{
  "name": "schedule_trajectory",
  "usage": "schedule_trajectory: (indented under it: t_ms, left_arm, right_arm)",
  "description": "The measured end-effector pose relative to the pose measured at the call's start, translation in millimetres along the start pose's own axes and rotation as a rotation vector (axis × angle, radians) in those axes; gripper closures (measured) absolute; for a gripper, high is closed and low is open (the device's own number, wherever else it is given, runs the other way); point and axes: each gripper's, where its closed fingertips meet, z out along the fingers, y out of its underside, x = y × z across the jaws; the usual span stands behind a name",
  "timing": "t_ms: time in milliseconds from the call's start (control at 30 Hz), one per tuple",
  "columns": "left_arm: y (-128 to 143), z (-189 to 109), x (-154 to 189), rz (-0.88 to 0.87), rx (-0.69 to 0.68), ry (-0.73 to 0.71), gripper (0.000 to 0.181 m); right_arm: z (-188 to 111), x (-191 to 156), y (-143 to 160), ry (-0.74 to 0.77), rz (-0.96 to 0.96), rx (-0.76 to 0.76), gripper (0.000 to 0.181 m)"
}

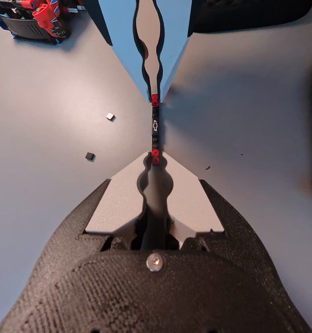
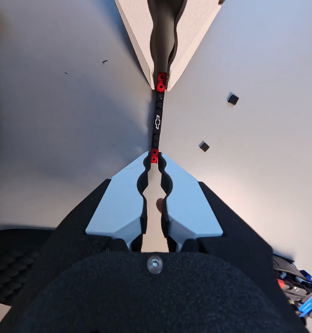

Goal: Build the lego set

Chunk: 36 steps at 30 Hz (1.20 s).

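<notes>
Left tongs (image 1: 155, 156) and right tongs (image 2: 154, 156) each clench a red end of the black strip (image 1: 155, 126), held at centre over the counter (image 1: 52, 180). Thin, light, likely bendy; hold the ends. Left view: car model (image 1: 34, 19) at 11 o'clock, one pale tile (image 1: 110, 116). Right view: model at 4.
</notes>
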Motion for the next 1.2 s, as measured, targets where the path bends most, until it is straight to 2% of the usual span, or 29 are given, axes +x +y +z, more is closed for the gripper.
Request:
schedule_trajectory:
  t_ms: [533, 933, 1200]
  left_arm:
    - [0, 0, 0, -0.005, -0.001, -0.004, 0.175]
    - [0, 0, 1, -0.004, 0.000, -0.002, 0.175]
    - [0, 0, 1, -0.005, 0.000, -0.001, 0.175]
  right_arm:
    - [2, -1, -1, 0.017, 0.033, -0.058, 0.176]
    - [7, 0, 0, 0.042, 0.086, 0.053, 0.176]
    - [-4, 2, -2, 0.037, 0.100, 0.120, 0.158]
